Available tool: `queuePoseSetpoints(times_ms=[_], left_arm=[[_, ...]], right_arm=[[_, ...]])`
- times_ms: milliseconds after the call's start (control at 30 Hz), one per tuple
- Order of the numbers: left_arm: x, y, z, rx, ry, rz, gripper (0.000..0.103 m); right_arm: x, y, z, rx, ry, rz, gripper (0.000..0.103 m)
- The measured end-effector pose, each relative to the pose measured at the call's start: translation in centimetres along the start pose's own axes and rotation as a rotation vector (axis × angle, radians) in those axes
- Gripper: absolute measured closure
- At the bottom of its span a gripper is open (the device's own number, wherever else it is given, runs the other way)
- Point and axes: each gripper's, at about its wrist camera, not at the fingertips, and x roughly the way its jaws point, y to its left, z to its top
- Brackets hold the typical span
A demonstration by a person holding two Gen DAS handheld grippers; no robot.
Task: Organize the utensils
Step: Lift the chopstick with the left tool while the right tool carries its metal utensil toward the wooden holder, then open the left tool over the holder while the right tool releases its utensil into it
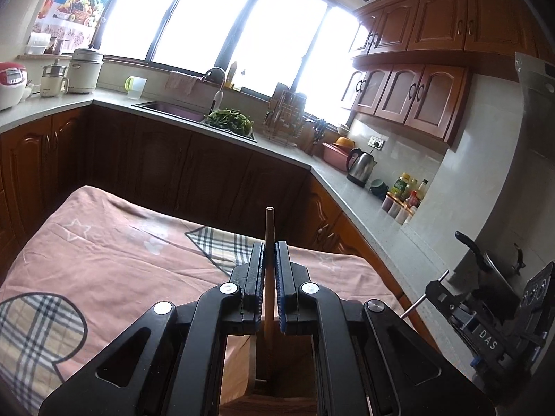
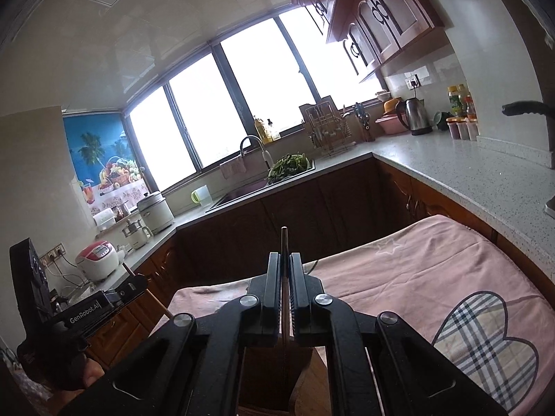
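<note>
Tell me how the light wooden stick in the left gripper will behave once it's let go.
The wooden stick looks straight and rigid, so it probably won't flex in the left gripper. It appears thin and round, so it may roll if laid on the pink cloth. Likely very light, judging by its slimness.

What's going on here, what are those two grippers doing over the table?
A person holds a gripper in each hand above a table covered with a pink cloth. The left gripper is shut on a light wooden chopstick, and the right gripper is shut on a darker chopstick. Both sticks reach down toward a wooden holder beneath the grippers; whether they sit in it I cannot tell.
</note>
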Motion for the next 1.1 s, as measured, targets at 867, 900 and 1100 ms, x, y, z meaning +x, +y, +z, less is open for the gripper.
queuePoseSetpoints(times_ms=[867,900,1100], left_arm=[[-3.5,1.5,-1.9,0.0,0.089,0.055,0.019],[-4.2,1.7,-2.1,0.0,0.089,0.057,0.018],[-7.6,2.4,-4.6,0.016,0.135,0.088,0.012]], right_arm=[[-3.1,-2.0,-0.5,0.121,0.05,0.034,0.008],[-3.7,-2.0,-0.6,0.125,0.047,0.032,0.007],[-7.3,-2.3,-2.1,0.148,0.064,0.035,0.005]])
